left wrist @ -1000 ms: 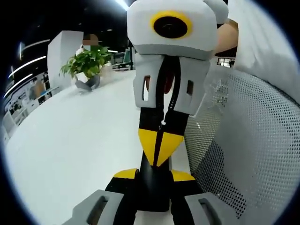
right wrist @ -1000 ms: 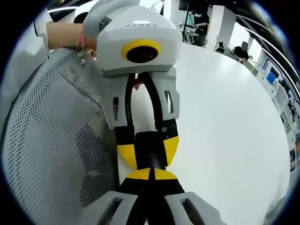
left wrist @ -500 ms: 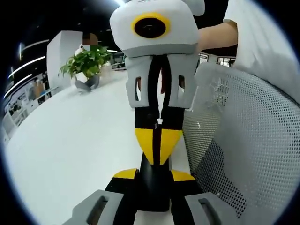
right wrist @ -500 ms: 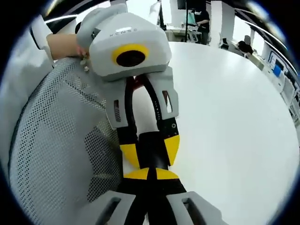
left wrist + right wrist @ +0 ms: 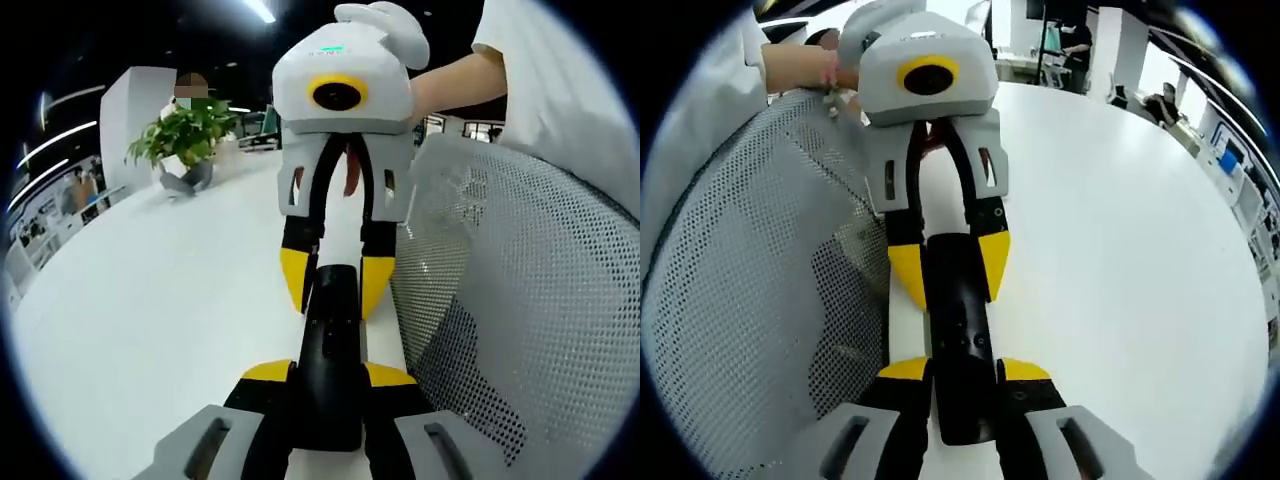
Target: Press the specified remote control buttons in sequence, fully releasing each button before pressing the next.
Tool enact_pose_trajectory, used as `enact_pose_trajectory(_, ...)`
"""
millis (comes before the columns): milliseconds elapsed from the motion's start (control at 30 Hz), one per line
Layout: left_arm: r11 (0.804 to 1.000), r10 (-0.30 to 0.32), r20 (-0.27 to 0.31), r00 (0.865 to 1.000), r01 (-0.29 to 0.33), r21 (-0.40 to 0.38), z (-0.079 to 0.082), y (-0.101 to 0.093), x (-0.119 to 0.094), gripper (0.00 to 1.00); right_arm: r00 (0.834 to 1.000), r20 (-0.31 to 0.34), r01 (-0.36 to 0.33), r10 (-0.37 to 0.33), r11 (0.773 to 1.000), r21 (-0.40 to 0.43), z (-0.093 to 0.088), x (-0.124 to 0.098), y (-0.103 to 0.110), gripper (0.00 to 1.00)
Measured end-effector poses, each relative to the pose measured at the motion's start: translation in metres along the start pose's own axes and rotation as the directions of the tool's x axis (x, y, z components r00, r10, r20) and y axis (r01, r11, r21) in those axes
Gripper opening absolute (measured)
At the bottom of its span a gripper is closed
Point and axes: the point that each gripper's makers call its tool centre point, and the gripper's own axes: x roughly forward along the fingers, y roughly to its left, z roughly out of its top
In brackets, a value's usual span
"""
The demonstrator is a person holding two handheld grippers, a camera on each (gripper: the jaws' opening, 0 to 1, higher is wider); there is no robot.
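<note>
A black remote control (image 5: 330,330) (image 5: 958,310) hangs over the white table's edge, held lengthwise between both grippers. In the left gripper view, my left gripper (image 5: 330,373) is shut on its near end, yellow tips against both sides. My right gripper (image 5: 335,283) comes in from above with its tips spread around the far end. In the right gripper view, my right gripper (image 5: 965,369) has the remote between its yellow tips, which look pressed to its sides. The left gripper (image 5: 950,265) clasps the other end. Small buttons show faintly on the remote's face.
The white table (image 5: 150,300) (image 5: 1120,250) stretches away on one side. A grey mesh chair back (image 5: 520,300) (image 5: 750,300) stands close on the other. A potted plant (image 5: 185,140) sits at the table's far end. A person's arm (image 5: 450,80) holds the right gripper.
My right gripper's tips, shut together over the remote earlier, have spread and now sit either side of its far end. The right gripper has backed off a little. The left gripper kept its hold.
</note>
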Motion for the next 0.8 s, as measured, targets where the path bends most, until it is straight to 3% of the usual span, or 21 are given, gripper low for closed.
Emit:
enact_pose_trajectory(400, 1.000, 0.004, -0.033, 0.999, -0.004, 0.013, 0.001, -0.001, 0.000, 0.25, 0.999, 0.044, -0.009, 0.008, 1.000, 0.028, -0.005, -0.002, 0.000, 0.22)
enact_pose_trajectory(533, 0.999, 0.013, -0.096, 0.995, -0.016, -0.037, -0.004, 0.001, -0.006, 0.25, 0.999, 0.046, 0.008, -0.008, 1.000, 0.009, -0.005, -0.001, 0.001, 0.22)
enact_pose_trajectory(633, 0.995, 0.051, -0.030, 0.998, -0.053, -0.090, 0.012, 0.007, -0.018, 0.28, 0.999, 0.047, 0.013, -0.013, 1.000, 0.012, -0.004, -0.001, 0.000, 0.22)
enact_pose_trajectory(700, 0.981, 0.109, 0.023, 0.994, -0.103, -0.164, 0.022, 0.016, -0.032, 0.35, 0.999, 0.049, 0.015, -0.016, 1.000, 0.018, -0.004, -0.002, 0.000, 0.22)
enact_pose_trajectory(767, 0.964, 0.164, 0.053, 0.985, -0.148, -0.221, 0.028, 0.022, -0.047, 0.46, 0.998, 0.052, 0.018, -0.019, 1.000, 0.020, -0.004, -0.002, 0.000, 0.22)
enact_pose_trajectory(800, 0.951, 0.210, 0.084, 0.974, -0.184, -0.248, 0.033, 0.028, -0.056, 0.51, 0.998, 0.055, 0.019, -0.020, 1.000, 0.021, -0.004, -0.002, 0.000, 0.22)
